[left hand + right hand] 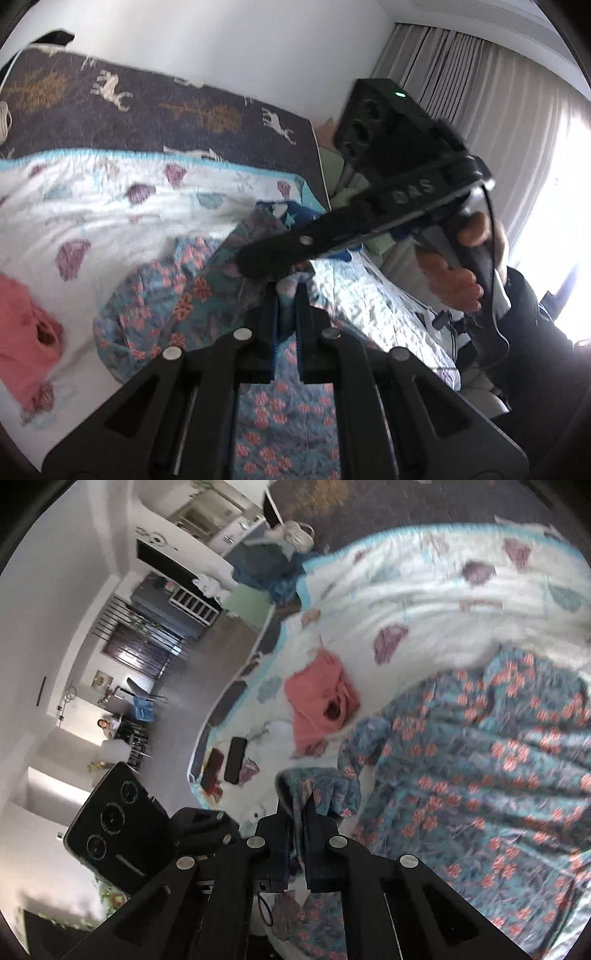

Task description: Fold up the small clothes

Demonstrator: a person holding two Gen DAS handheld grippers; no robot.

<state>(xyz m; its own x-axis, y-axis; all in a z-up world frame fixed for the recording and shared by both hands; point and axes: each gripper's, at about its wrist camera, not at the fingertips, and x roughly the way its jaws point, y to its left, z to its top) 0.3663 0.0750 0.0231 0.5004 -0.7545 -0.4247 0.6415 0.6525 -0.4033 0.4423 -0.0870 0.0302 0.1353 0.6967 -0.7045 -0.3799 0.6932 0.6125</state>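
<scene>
1. I counted one floral garment (480, 775), blue-green with coral flowers, spread across the white quilt (424, 602) on the bed.
2. One pink garment (317, 701) lay crumpled on the quilt, beside the floral one but apart from it.
3. Two dark flat cases (236, 755) sat side by side near the quilt's edge, well away from both garments.
4. One dark blanket (147, 107) with pale animal figures lay beyond the quilt, against the wall.
5. My left gripper (286, 291) had its jaws together, clamped on a fold of the floral garment, and it pointed slightly downward over the bed.
6. My right gripper (295, 812) was also pinched tight on an edge of the floral garment, the cloth bunched up between its fingers; it angled more steeply down.
7. In the left view the right gripper crossed just in front of the left one, a hand (465, 258) wrapped around its handle, with curtains (480, 92) behind.
</scene>
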